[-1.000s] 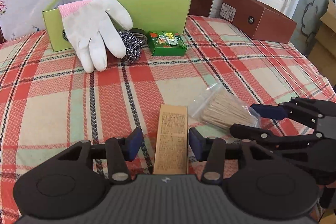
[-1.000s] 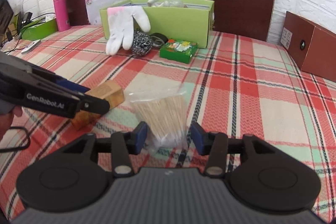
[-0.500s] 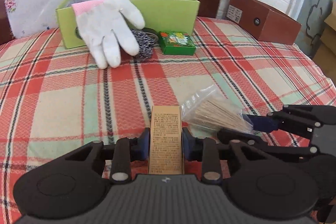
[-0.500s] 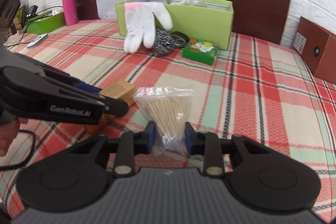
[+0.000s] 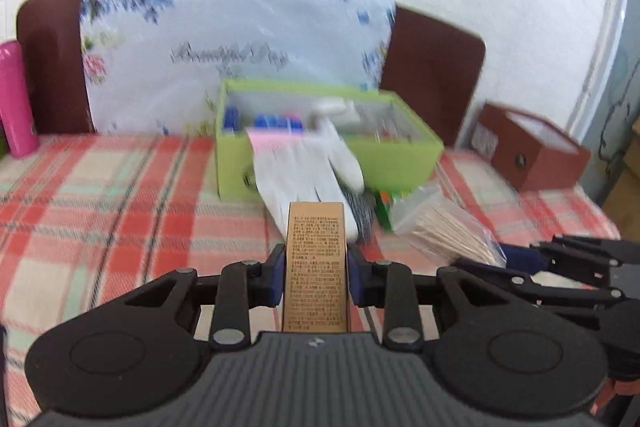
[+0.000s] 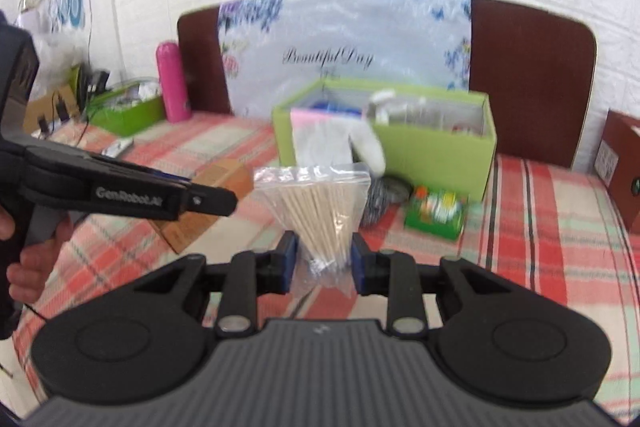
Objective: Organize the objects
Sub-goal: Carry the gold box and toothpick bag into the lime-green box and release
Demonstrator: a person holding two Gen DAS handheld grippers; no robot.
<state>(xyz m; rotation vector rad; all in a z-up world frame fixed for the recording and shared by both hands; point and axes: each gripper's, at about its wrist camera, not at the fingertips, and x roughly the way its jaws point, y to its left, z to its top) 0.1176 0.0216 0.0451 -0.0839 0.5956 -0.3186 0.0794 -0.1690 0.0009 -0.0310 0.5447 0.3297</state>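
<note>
My left gripper (image 5: 316,277) is shut on a small tan cardboard box (image 5: 316,267) and holds it up above the checked tablecloth. My right gripper (image 6: 324,263) is shut on a clear bag of wooden sticks (image 6: 320,211), also lifted; the bag shows in the left wrist view (image 5: 448,227) too. Ahead stands an open green box (image 5: 332,143) with a white glove (image 5: 308,179) hanging over its front wall. The green box (image 6: 400,131) and glove (image 6: 332,143) also appear in the right wrist view.
A steel scourer (image 6: 378,203) and a small green packet (image 6: 436,211) lie in front of the green box. A brown box (image 5: 532,155) sits at the right, a pink bottle (image 6: 172,87) and a green tray (image 6: 128,107) at the left. A floral board leans behind.
Both grippers closed on their objects, the left on the tan box and the right on the stick bag, then lifted them off the table and tilted up towards the green box.
</note>
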